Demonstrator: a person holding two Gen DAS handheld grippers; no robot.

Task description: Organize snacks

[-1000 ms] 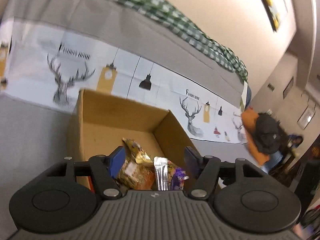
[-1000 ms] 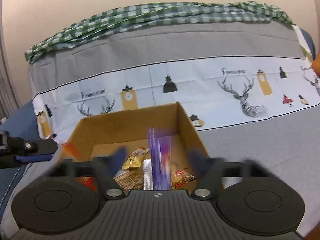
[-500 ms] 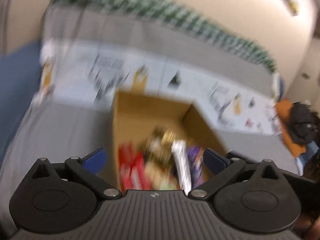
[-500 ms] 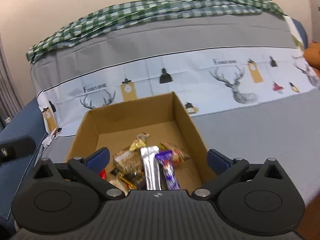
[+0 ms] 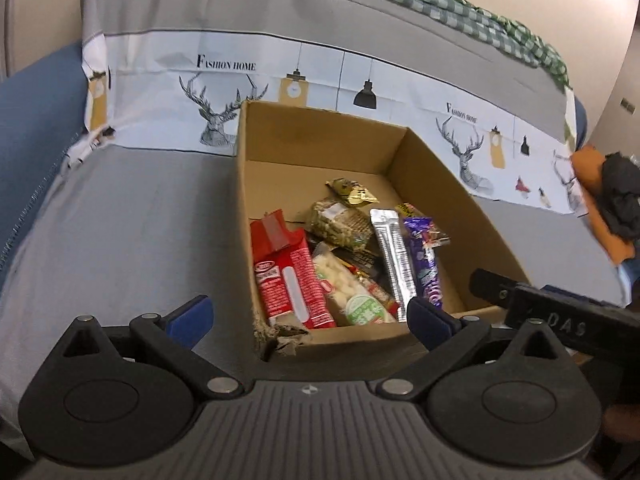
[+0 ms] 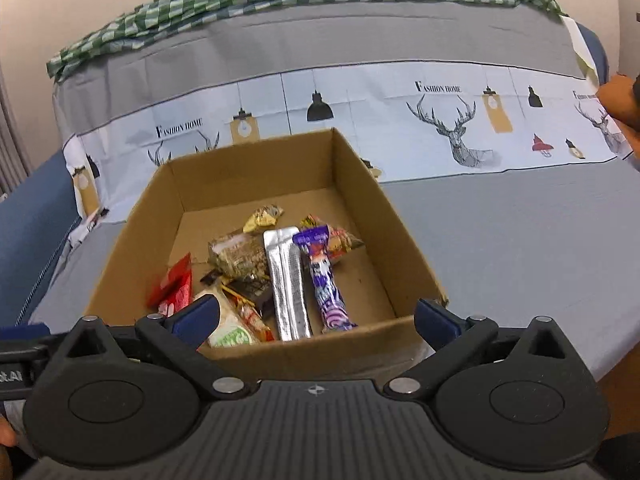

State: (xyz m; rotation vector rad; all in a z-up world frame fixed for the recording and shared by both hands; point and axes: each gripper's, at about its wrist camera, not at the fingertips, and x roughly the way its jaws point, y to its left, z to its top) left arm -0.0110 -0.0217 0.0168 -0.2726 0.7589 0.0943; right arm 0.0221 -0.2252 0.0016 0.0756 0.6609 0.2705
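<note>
Plainly, both sets of tongs are spread as wide as they go and grip nothing. The left gripper [image 5: 308, 316] sits at the bottom of its frame, its blue pads straddling the near wall of the cardboard box [image 5: 320, 148]; the right gripper [image 6: 316, 316] does the same in its own frame, with only air and the box's near edge between its pads.

The snacks lie loose in the box at the centre of both frames, bunched toward the near half, while the far floor of the box is bare. A red packet [image 5: 288, 268] stands against the left wall. Beside it lies a white and green bag [image 5: 348, 292], then a silver stick pack [image 6: 288, 284] and a purple wrapped bar [image 6: 326, 280] side by side, running lengthwise toward the cameras. A brown crumbly bar [image 6: 240, 256] and a small gold wrapper [image 6: 264, 216] lie further back.

All of these look light, and the foil and film are likely slick and crinkly, so a firm squeeze could crush the contents. The long packs are probably best taken across their narrow middle; the red packet seems stiffer and could be pinched by its flat faces. The box rests on a grey bedcover [image 6: 520, 240], a soft base that may give under pressure.
</note>
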